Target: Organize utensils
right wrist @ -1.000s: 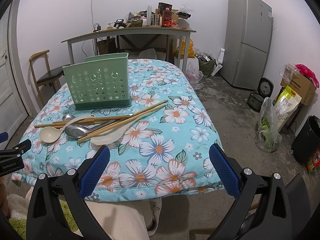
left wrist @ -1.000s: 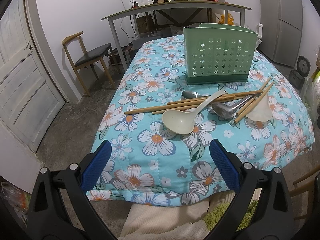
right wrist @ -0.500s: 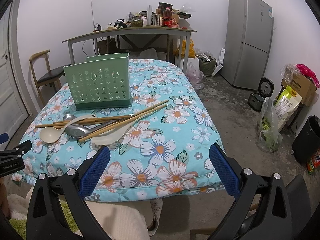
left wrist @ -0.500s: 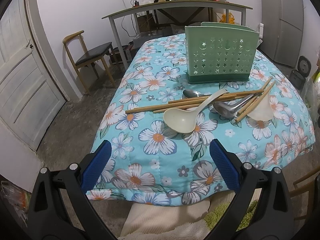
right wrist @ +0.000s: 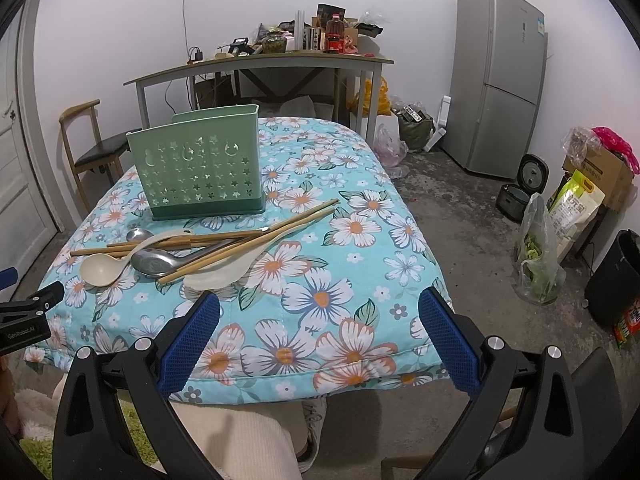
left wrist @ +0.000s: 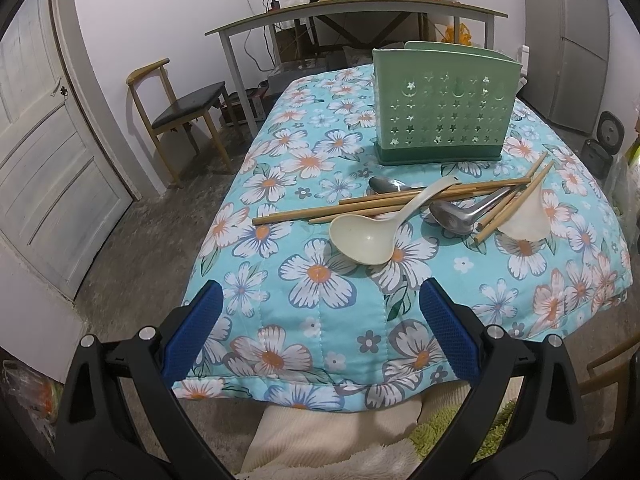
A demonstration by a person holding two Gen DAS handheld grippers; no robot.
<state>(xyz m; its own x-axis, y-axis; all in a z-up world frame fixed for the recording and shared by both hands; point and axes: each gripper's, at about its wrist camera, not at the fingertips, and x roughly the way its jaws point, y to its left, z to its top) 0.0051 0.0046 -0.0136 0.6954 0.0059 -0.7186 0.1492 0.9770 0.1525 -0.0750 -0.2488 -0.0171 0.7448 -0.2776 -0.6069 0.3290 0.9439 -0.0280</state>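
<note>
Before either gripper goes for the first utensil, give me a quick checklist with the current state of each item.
1. Left gripper open, holding nothing: ok.
2. Right gripper open, holding nothing: ok.
3. Green holder upright on the floral cloth: ok.
4. Holder compartments free: cannot tell, interior hidden.
5. Cream ladle lies on top, free to lift: ok.
6. Chopsticks separated from the metal spoon: not ok, they cross in one pile.
</note>
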